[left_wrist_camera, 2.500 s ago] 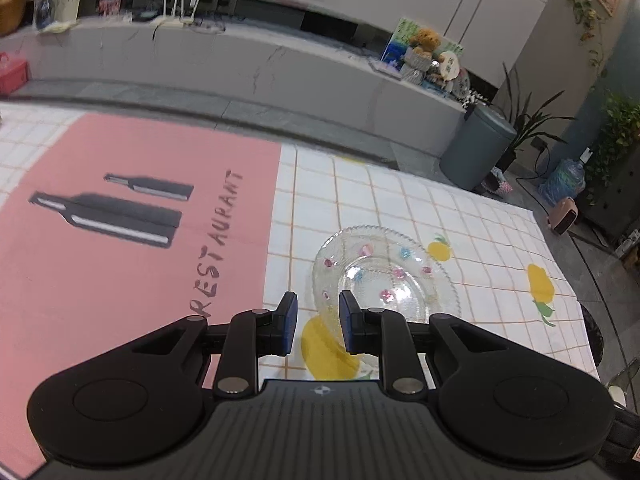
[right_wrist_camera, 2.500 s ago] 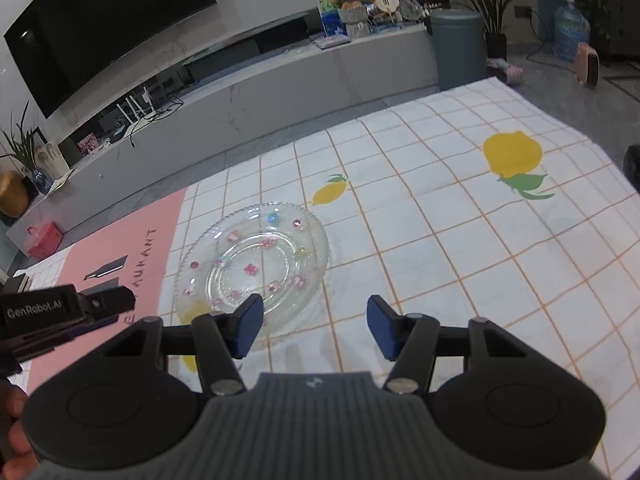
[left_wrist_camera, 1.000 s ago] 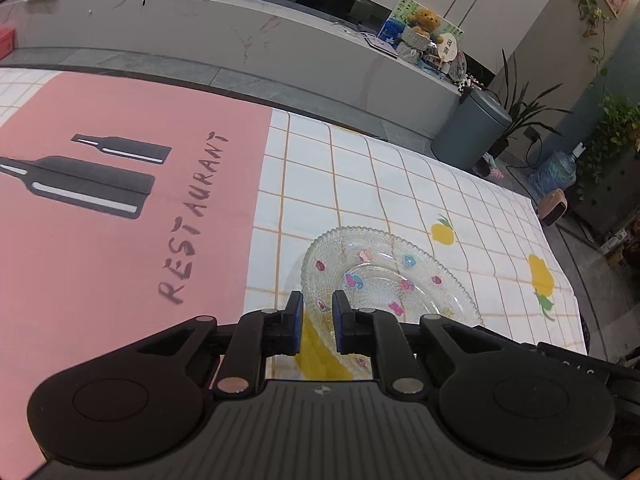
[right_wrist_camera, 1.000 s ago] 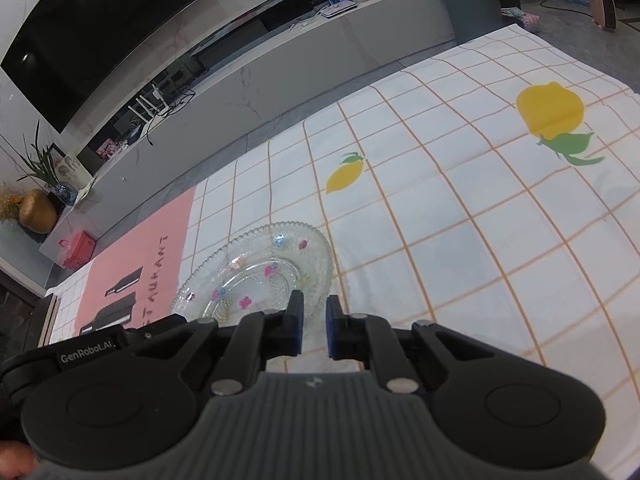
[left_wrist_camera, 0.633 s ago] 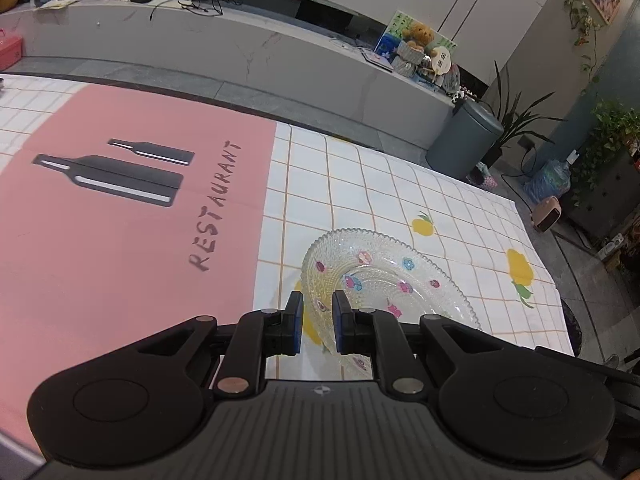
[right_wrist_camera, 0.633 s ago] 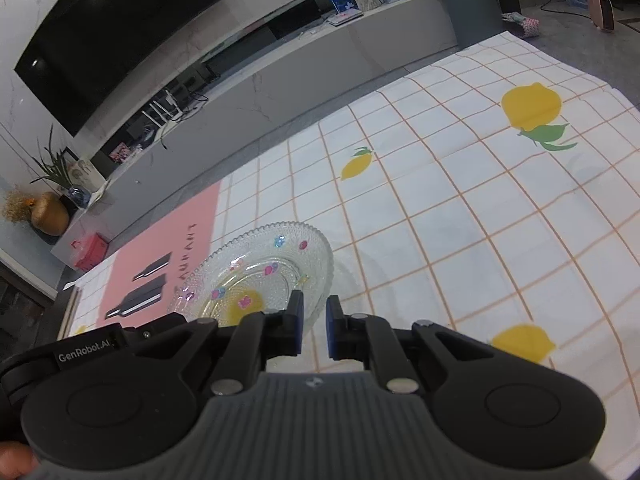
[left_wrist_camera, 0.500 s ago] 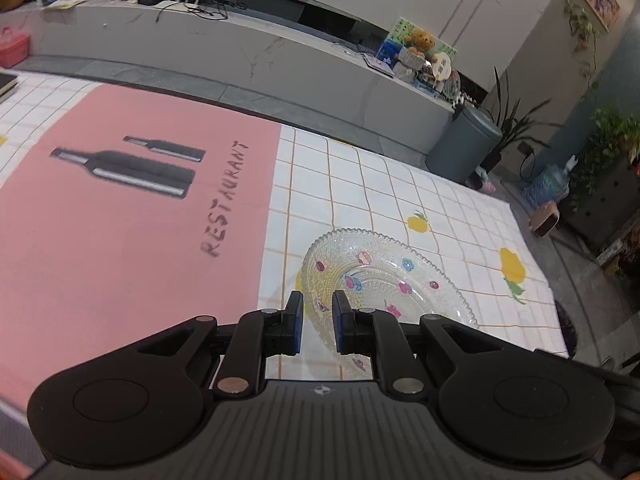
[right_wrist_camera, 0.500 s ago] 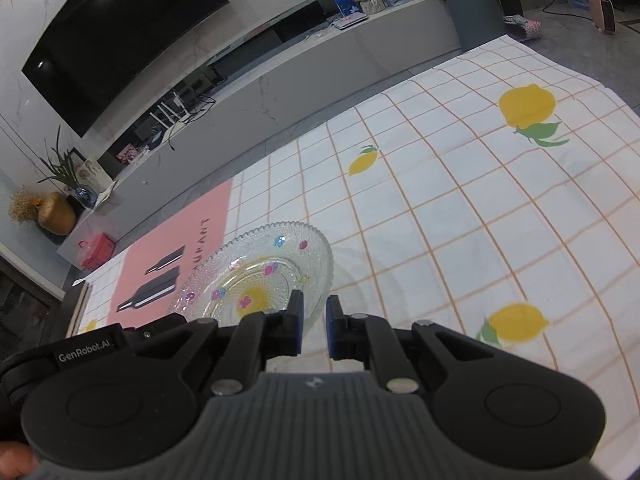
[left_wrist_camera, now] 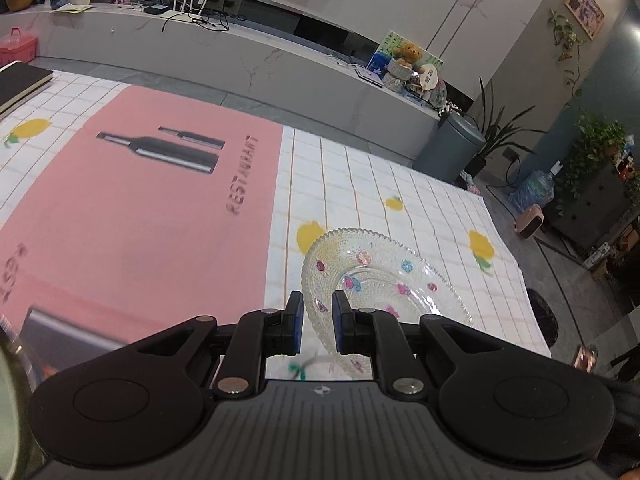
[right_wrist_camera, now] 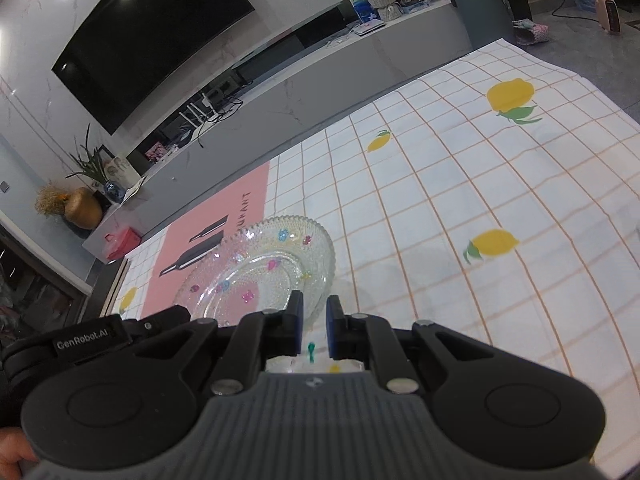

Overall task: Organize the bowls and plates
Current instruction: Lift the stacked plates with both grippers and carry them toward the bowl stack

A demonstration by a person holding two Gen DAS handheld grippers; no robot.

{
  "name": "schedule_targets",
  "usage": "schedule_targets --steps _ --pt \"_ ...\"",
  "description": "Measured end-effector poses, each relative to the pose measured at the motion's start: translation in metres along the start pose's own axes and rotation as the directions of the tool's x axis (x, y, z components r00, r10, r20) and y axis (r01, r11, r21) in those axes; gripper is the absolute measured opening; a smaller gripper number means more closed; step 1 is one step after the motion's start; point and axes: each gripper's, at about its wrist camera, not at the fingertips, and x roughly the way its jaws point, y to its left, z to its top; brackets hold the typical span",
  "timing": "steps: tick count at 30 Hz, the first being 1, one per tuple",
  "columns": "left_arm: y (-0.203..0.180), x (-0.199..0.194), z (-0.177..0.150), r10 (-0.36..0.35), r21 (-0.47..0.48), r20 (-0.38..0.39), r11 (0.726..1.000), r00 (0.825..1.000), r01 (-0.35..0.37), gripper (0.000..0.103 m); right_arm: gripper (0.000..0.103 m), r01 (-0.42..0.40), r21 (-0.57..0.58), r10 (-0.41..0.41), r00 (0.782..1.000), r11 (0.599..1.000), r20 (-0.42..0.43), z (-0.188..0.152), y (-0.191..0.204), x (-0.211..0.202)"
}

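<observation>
left wrist: left gripper (left_wrist_camera: pixel 317 322) jaws nearly closed, clamped on the near rim of the clear beaded glass plate with small coloured flowers (left_wrist_camera: pixel 384 280). plate runs ahead and right of the jaws, tilted, apparently off the checked lemon-print tablecloth (left_wrist_camera: pixel 360 184). ahead-left of the jaws sits a pink mat with black bottle graphics (left_wrist_camera: pixel 140 208), printed "restaurant"; partial letters further left are unreadable.

right wrist: right gripper (right_wrist_camera: pixel 313 324) jaws closed on the same plate's (right_wrist_camera: pixel 256 272) rim; plate extends ahead-left of the jaws. left gripper body (right_wrist_camera: pixel 92 338) beside it reads "genrobot.ai".

risk, my read: two thin rim pinches on slick glass. if the hands drift apart or twist unevenly, the rim could slip out or chip, and the plate would drop onto the cloth.
</observation>
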Motion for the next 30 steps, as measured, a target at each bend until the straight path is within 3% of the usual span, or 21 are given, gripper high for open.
schedule_targets --steps 13,30 --pt "0.020 -0.012 -0.048 -0.001 -0.034 -0.069 0.999 0.998 -0.001 0.016 0.009 0.029 0.004 -0.028 0.997 1.000 -0.074 -0.046 -0.007 -0.012" --pt "0.018 -0.004 -0.068 0.020 0.035 -0.091 0.999 0.996 -0.017 0.015 0.010 0.103 -0.035 -0.106 0.988 0.994 -0.116 -0.060 -0.015 0.001"
